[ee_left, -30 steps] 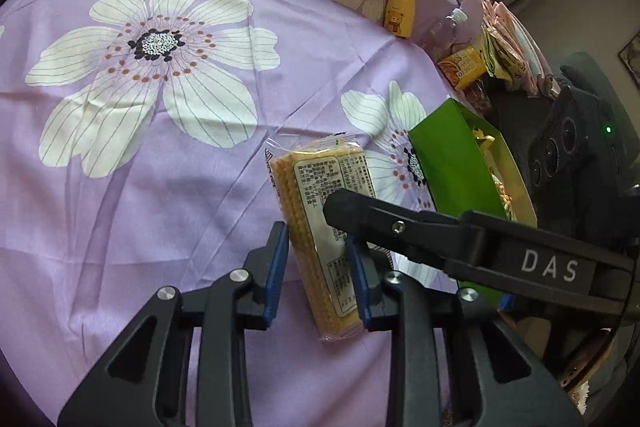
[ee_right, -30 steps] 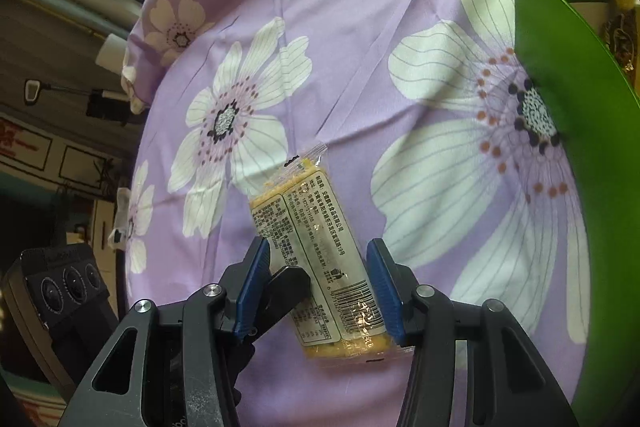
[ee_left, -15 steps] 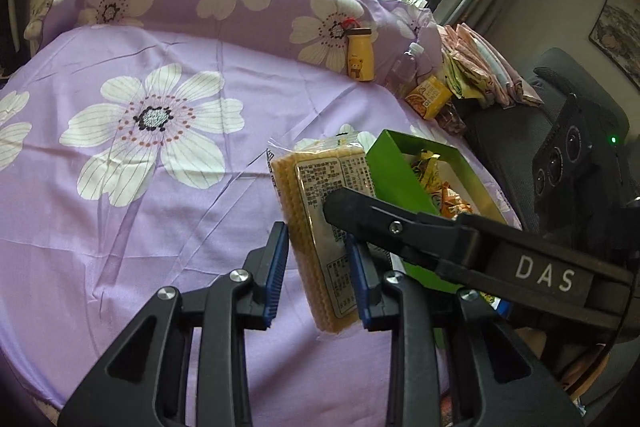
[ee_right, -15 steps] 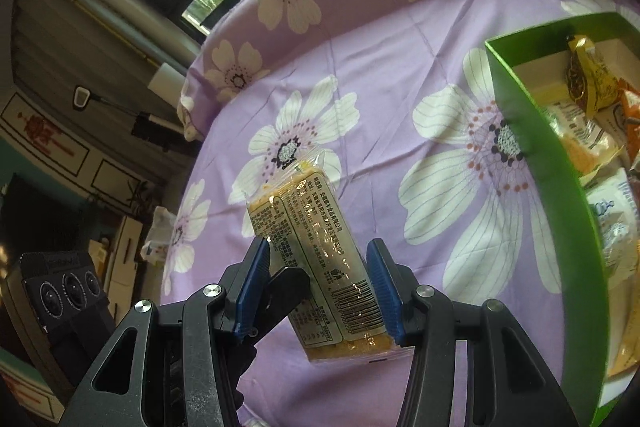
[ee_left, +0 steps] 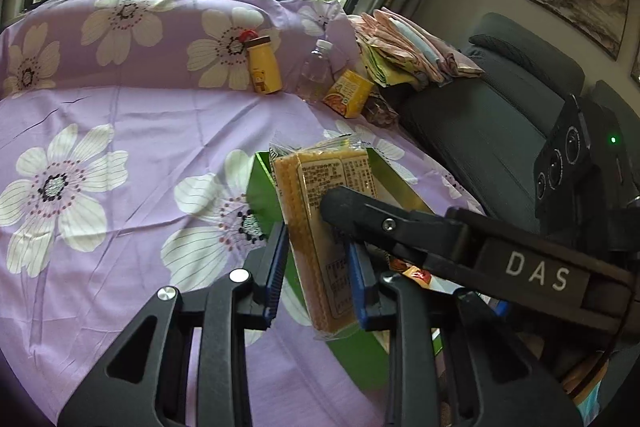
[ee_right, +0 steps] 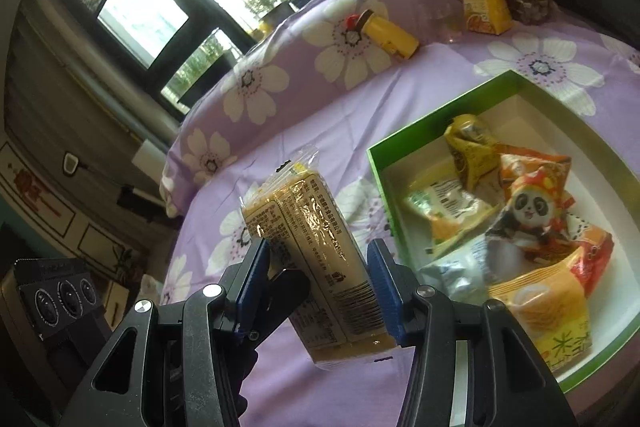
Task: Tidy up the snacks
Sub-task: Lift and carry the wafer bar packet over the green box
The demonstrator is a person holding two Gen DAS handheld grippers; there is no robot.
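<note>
Both claws hold one cracker packet off the purple cloth. It is a long, flat-sided block in clear crinkly wrap, with ridged yellow biscuits showing through and a printed label down one face. The left claw has its blue ribbed pads on the packet's narrow sides and its jaws are closing on it. The right claw pinches the same packet across its wider faces, with a blue pad on each side near the barcode end. In the left wrist view one black finger of the right claw, marked DAS, crosses in front of the packet.

The packet hangs tilted in the air, just beside the near corner of the green box. The box is a shallow cardboard rectangle, glossy green outside and white inside. In it lie loose, puffy foil bags in orange, yellow and silver, one of them printed with a cartoon panda.

The cloth is smooth cotton with large white flowers, and it runs up over a raised back edge. Against that edge rest a small yellow bottle with a dark cap, a clear plastic bottle and a yellow carton. Further right sit a stack of folded pinkish fabrics and a dark grey padded sofa.
</note>
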